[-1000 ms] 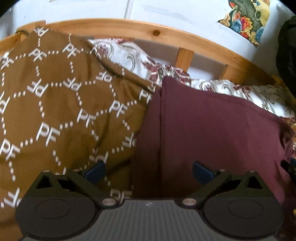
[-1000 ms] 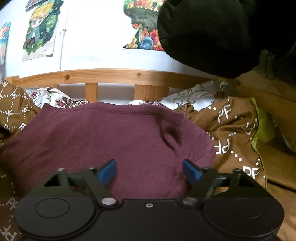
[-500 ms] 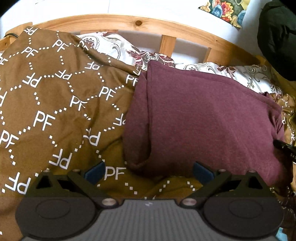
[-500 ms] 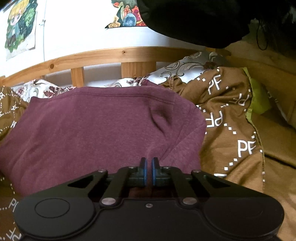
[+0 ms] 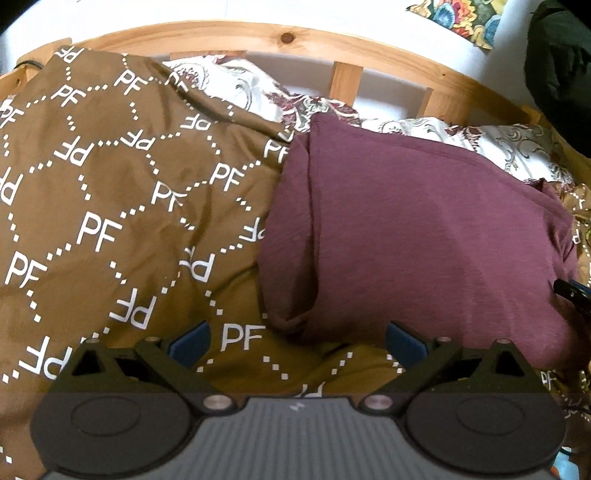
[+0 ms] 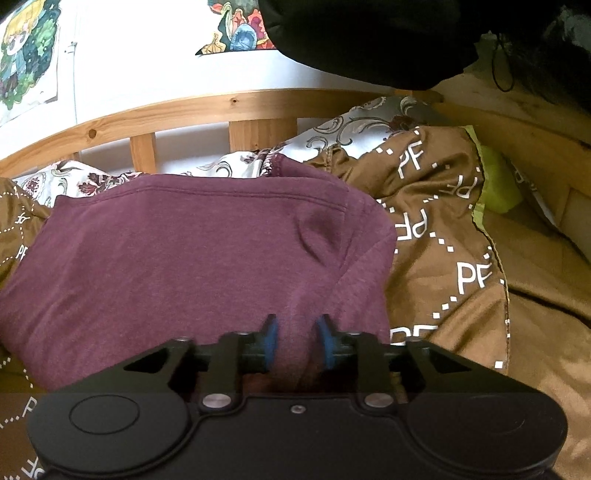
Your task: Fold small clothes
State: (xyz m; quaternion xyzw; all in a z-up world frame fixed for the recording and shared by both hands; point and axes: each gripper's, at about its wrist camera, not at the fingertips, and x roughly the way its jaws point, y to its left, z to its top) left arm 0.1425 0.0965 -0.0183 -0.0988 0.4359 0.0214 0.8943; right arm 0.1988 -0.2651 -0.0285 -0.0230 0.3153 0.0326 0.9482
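Since half a second ago the right claw (image 6: 294, 341) went from pressed together to partly apart, and its jaws are opening now. A raised ridge of the maroon garment (image 6: 207, 258) stands between its blue pads (image 6: 269, 341); the cloth fills the gap, but I cannot tell for sure if the pads press on it. One second ago this claw was spread wide over the same cloth. In the left wrist view the picture also shifted: one second ago the garment filled the space in front of the left claw (image 5: 297, 341), and now its near edge lies just ahead of the fingertips.

That left claw is spread wide, with nothing between its blue pads (image 5: 190, 341). Only the brown blanket (image 5: 110, 221) with white "PF" letters is under the gap. The folded left corner of the garment (image 5: 406, 229) sits just ahead, toward the right finger, and the garment stretches away to the right of this claw.

From the right claw the garment spreads ahead and to the left, lying flat on the bed. Right of this claw the brown blanket (image 6: 443, 258) is bunched up. Beyond the garment there is a white flowered sheet (image 6: 92, 177), then the wooden bed rail (image 6: 229, 107) and the wall with colourful pictures (image 6: 26, 55). A dark black bulk (image 6: 369, 33) hangs at the top of the right wrist view.
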